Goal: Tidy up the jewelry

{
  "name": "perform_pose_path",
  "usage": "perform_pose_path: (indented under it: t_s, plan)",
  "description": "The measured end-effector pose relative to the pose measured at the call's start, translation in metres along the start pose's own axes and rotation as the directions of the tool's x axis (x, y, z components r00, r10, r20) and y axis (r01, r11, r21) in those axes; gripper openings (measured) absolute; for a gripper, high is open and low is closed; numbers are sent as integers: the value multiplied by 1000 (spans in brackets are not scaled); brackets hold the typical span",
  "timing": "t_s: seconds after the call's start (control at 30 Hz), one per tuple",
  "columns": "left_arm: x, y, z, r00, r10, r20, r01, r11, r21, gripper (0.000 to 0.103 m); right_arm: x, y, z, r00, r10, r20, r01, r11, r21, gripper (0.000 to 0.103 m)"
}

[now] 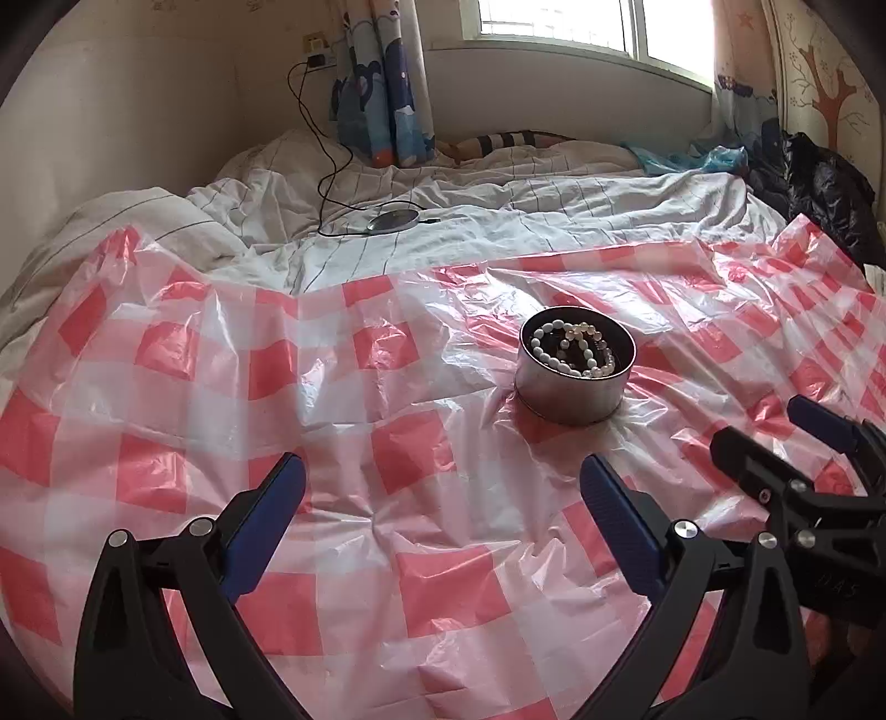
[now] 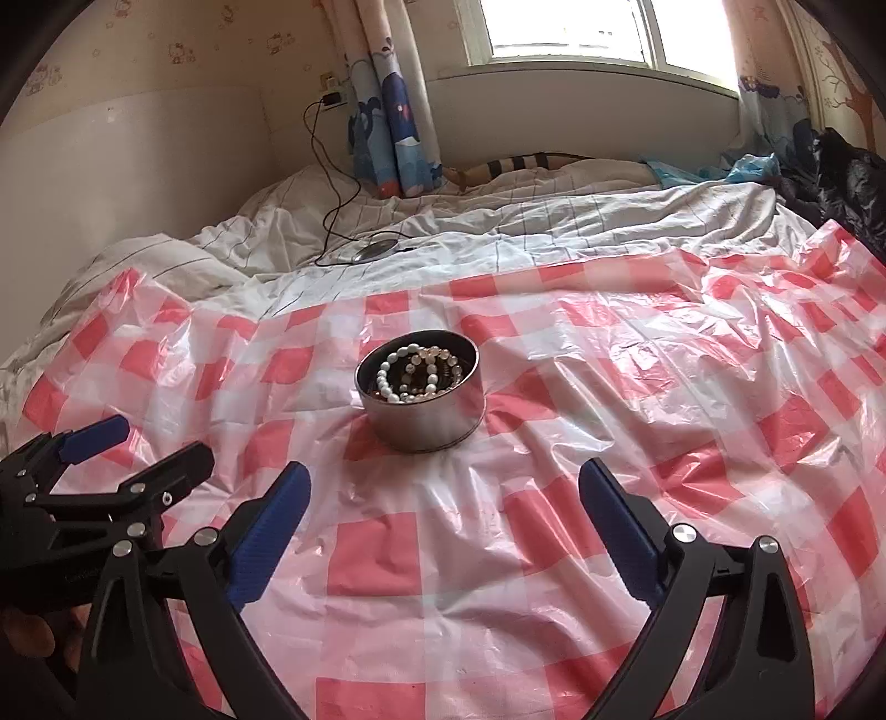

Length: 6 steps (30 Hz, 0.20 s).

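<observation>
1. Mid-sheet on the checked plastic sheet (image 2: 637, 399), round tin (image 2: 423, 410) holds bead bracelets (image 2: 421, 371).
2. My left gripper (image 1: 443, 487) and right gripper (image 2: 443, 493): jaws apart, empty.
3. Risk: soft bedding, slick plastic; a nudge tips the tin, beads spill.

This is a bedroom in a home, likely a child's; a bed (image 1: 498, 221) fills most of both views, covered with a rumpled white duvet (image 2: 554, 232) ruled in thin dark lines; a red-and-white checked plastic sheet (image 2: 609, 415) lies spread over its near half; behind it a bright window (image 1: 581, 27) sits above a deep sill, flanked by cartoon-printed curtains (image 1: 382, 94) in blue; the wallpaper (image 2: 166, 44) carries small cartoon cat figures, and a tree decal (image 1: 830, 88) marks the right wall; a charger (image 2: 332, 99) plugged into a wall socket trails a black cable (image 1: 326, 166) onto the bedding; dark clothing (image 1: 819, 183) lies heaped at the right edge.
</observation>
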State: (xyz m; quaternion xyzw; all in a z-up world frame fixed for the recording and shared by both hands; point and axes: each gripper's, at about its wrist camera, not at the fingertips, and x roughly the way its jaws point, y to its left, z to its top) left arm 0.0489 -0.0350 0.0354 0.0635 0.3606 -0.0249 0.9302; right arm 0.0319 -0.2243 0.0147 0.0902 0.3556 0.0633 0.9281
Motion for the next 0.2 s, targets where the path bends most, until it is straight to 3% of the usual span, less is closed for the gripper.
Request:
perform_pose_path:
  t_s: [0.2]
  plan:
    - [11,0,-1,999,39,-13,-39,999,-3,95,3,-4,1,1000,-15,-17,15,1000,4,95]
